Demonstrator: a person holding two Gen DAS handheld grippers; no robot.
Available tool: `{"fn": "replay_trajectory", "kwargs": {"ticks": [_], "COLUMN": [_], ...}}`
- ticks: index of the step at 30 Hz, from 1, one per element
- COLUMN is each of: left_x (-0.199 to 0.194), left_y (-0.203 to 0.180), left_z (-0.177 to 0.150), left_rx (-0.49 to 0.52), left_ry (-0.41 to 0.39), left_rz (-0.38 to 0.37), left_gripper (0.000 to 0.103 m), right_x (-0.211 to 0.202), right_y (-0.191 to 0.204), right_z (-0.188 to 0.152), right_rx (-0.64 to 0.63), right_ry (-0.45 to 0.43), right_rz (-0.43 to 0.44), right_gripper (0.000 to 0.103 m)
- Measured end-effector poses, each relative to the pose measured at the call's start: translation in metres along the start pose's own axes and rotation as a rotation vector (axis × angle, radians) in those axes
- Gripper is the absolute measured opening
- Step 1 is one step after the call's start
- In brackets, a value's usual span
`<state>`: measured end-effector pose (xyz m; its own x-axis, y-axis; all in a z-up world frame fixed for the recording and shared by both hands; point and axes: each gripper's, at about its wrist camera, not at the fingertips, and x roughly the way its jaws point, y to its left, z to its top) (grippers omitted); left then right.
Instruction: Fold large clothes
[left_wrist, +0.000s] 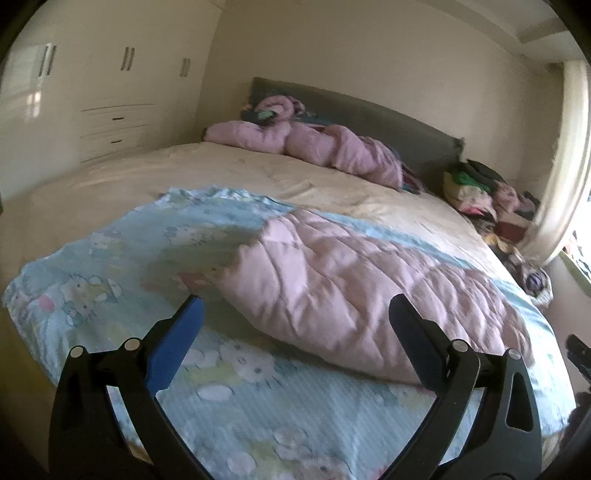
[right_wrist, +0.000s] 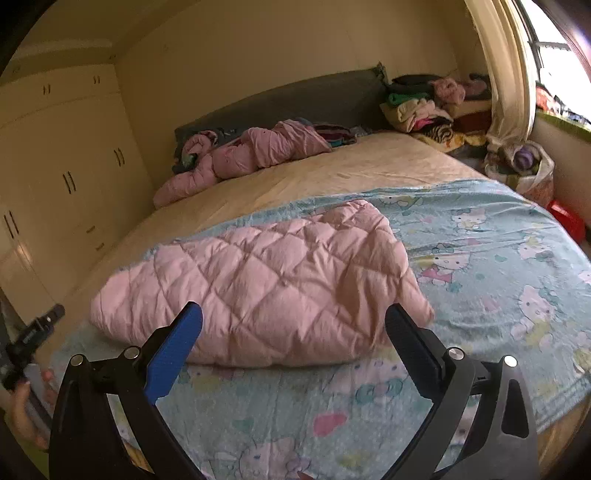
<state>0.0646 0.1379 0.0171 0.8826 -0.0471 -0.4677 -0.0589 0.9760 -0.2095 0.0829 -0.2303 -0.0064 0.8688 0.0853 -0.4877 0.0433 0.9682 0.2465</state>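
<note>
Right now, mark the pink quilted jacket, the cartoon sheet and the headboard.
pink quilted jacket (right_wrist: 266, 280): right wrist view, middle of its quilted top.
cartoon sheet (right_wrist: 498, 266): right wrist view, bare printed patch to the right of the jacket.
headboard (left_wrist: 369, 118): left wrist view, grey face above the pink bundle.

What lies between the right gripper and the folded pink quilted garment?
Only a bare strip of blue cartoon-print sheet separates the open right gripper from the pink quilted garment, shown in the right wrist view.

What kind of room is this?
Most likely a home bedroom: a wide bed with a grey headboard, built-in wardrobes along the wall, and a pink quilted jacket lying on a cartoon-print sheet.
</note>
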Motion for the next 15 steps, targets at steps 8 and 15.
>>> {"fn": "replay_trajectory", "kwargs": {"ticks": [8, 15], "left_x": [-0.017, -0.013], "left_y": [-0.027, -0.037], "left_z": [-0.027, -0.034], "left_rx": [0.062, 0.092], "left_ry": [0.027, 0.061], "left_rz": [-0.067, -0.050], "left_gripper": [0.094, 0.094], "right_x": [-0.010, -0.001], "right_y": [0.032, 0.039], "right_z": [-0.039, -0.053], "right_rx": [-0.101, -0.105], "right_ry": [0.051, 0.114], "right_rz": [0.023, 0.054], "right_gripper": [0.099, 0.099]}}
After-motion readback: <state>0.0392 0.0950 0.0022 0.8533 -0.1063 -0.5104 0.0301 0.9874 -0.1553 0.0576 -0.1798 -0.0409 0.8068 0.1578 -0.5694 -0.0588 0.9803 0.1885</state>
